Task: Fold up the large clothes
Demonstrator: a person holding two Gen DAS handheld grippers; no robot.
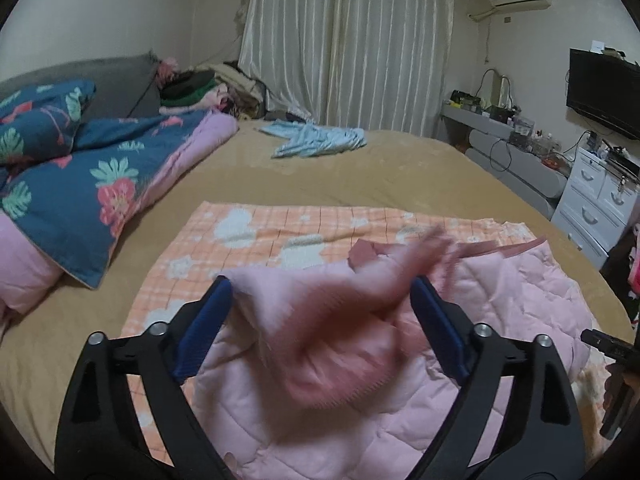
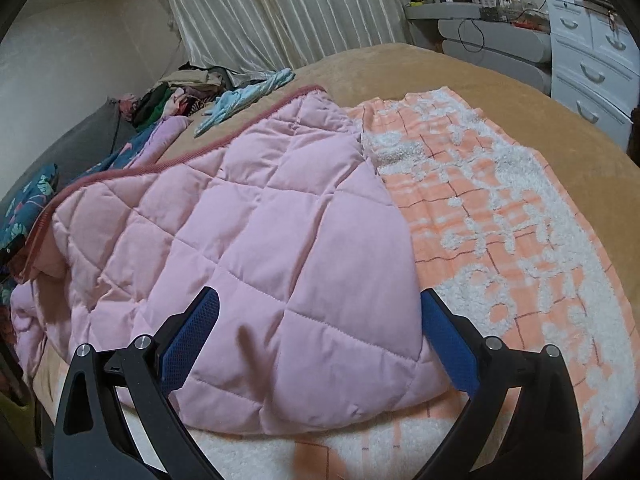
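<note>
Left claw point(image 1: 322, 304) gapes wide, a blurred sleeve point(image 1: 360, 304) loose between its pads; right claw point(image 2: 320, 328) gapes too, straddling the pink jacket point(image 2: 240, 220) on the bed point(image 1: 360, 172). One fold seems laid; next needs a fresh hem grip.

The left wrist view looks forward and slightly down across the bed point(image 1: 360, 176) toward the curtain point(image 1: 344, 40), from close above the pink quilted garment point(image 1: 480, 340). The right wrist view sits nearer and lower over that garment point(image 2: 260, 240), angled more steeply toward the same curtain point(image 2: 280, 12). Both share the orange checked blanket point(image 1: 280, 224) point(image 2: 500, 208) and the white drawers point(image 1: 596, 204) point(image 2: 592, 52).
</note>
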